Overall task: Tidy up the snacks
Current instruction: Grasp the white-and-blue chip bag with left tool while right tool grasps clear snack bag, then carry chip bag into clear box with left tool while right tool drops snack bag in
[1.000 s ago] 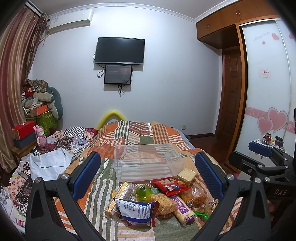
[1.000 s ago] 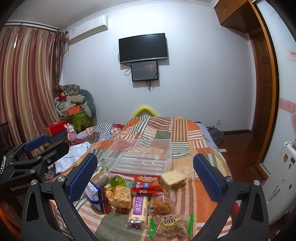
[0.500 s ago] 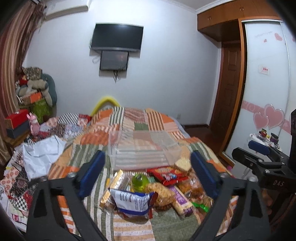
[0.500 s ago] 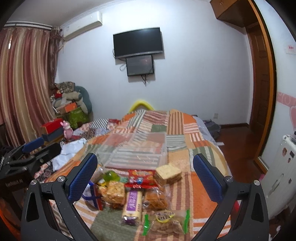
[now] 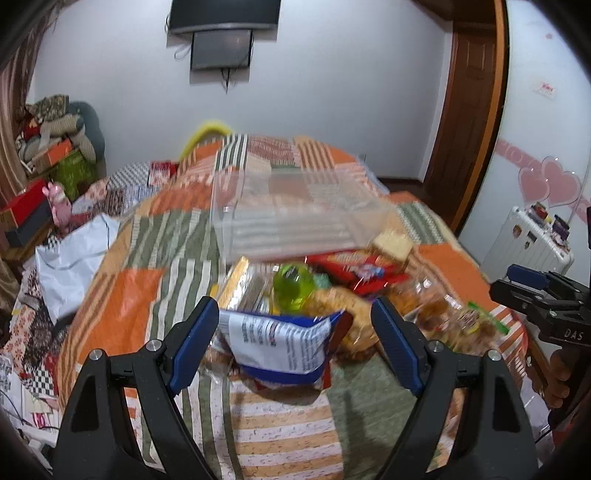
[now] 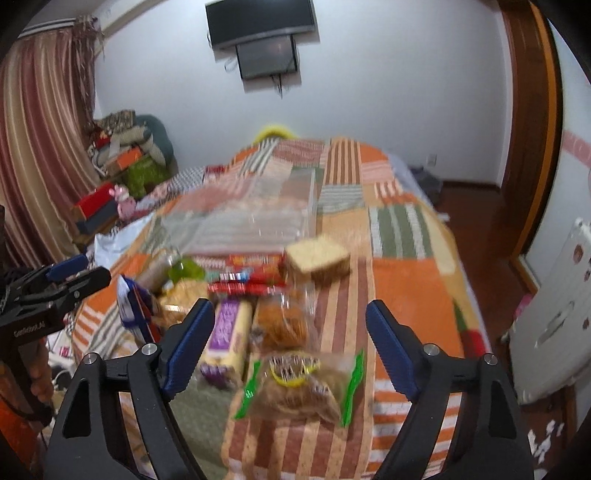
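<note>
Snacks: a pile of small packets lies on the striped patchwork bedspread, at the near end of the bed.
Nearest the left gripper: a white and blue crinkly bag, standing up a bit.
Behind it: a round green jelly cup, a gold foil packet and a red shiny packet.
Nearest the right gripper: a clear bag of brown cookies with green ends.
Beside that: a long purple and yellow bar and a clear bag of orange crackers.
Further back: a wrapped square slice of cake, near the box.
Box: a clear plastic box sits on the bed just behind the pile; nothing shows inside it.
Left gripper: blue fingers apart, the white and blue bag between them, not pinched.
Right gripper: blue fingers apart and closing, with the cookie bag between them, not touched.
Room: a black television hangs on the white wall.
</note>
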{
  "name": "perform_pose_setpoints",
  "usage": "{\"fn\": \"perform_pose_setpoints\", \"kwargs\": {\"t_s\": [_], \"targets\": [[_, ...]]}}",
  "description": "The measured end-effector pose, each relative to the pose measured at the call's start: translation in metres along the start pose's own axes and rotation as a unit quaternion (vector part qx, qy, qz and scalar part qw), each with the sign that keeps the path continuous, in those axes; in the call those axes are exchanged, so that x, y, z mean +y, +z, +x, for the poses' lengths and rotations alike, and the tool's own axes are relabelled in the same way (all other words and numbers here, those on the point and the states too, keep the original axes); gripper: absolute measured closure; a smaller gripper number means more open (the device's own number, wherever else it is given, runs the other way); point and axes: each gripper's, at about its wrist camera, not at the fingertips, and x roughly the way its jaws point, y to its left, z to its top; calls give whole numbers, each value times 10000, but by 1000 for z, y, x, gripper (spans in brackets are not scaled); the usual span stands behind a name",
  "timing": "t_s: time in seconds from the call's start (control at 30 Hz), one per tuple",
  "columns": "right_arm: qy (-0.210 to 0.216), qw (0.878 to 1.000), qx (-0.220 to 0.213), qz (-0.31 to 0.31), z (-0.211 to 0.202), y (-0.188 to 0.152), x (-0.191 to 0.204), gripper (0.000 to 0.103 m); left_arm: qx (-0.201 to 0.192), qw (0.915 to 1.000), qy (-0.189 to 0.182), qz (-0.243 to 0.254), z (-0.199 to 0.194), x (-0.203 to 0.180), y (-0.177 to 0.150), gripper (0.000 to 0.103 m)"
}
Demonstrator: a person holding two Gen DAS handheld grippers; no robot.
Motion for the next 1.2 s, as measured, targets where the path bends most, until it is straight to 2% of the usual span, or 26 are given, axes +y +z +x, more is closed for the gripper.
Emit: {"fn": "perform_pose_setpoints", "kwargs": {"t_s": [0.2, 0.3, 0.5, 0.67, 0.83, 0.87, 0.9, 0.97, 1.03, 1.1, 1.2], "targets": [[101, 9987, 480, 117, 19, -15, -7, 21, 402, 9991, 154, -30, 29, 7, -13, 17], [210, 9970, 709, 211, 27, -18, -11, 21, 530, 9984, 210, -39, 41, 9, -17, 11], [10, 9946, 963, 391, 39, -26, -20, 16, 736, 9970, 180, -148, 58, 13, -24, 6], [-21, 9932, 1063, 479, 42, -26, -23, 5, 867, 9956, 199, -301, 71, 17, -26, 5], [72, 9901, 1281, 570, 50, -34, -25, 5, 775, 9963, 250, -288, 74, 16, -25, 6], [116, 9898, 1296, 584, 50, -35, -25, 7, 745, 9965, 271, -281, 74, 16, -25, 8], [168, 9899, 1273, 605, 50, -34, -26, 14, 725, 9967, 257, -268, 73, 16, -25, 10], [277, 9894, 1283, 624, 50, -34, -26, 22, 693, 9970, 254, -236, 73, 15, -25, 13], [292, 9897, 1242, 644, 48, -34, -28, 24, 674, 9972, 221, -238, 71, 15, -26, 14], [356, 9897, 1209, 677, 46, -35, -28, 31, 657, 9974, 199, -235, 69, 15, -26, 16], [363, 9902, 1147, 710, 41, -33, -30, 37, 590, 9979, 171, -212, 62, 15, -25, 17]]}}
